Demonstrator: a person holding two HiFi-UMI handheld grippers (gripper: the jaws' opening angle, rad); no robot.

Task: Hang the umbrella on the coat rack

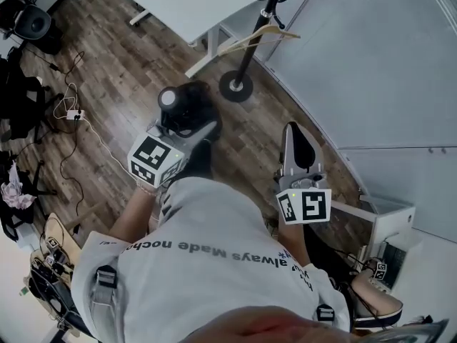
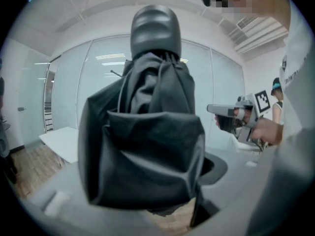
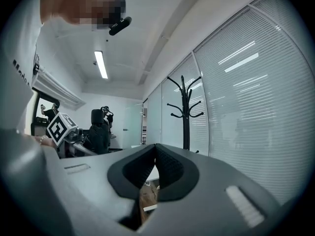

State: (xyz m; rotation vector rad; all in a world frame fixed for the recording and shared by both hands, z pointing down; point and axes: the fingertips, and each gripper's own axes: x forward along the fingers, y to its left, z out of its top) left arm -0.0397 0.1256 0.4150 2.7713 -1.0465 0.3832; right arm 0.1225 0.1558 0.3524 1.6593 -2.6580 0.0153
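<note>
Left gripper (image 1: 194, 133) clasps umbrella (image 2: 147, 146), right gripper (image 1: 296, 136) seemingly closed

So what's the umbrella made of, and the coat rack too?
The umbrella looks like thin black cloth, matte and creased into soft folds; its rounded end looks like smooth hard plastic with a dull shine. The coat rack seems painted black metal: thin, stiff curved hooks, though I can't be sure.

Black umbrella (image 2: 147, 146). Black coat rack (image 1: 251, 43), with a pale wood hanger (image 1: 260, 36) on it. Brown striped wood floor (image 1: 121, 70) under the coat rack, white bench (image 1: 178, 2) beside it. Grey left claw (image 1: 187, 120) and grey right claw (image 3: 155, 147), black-and-white squares on both.
</note>
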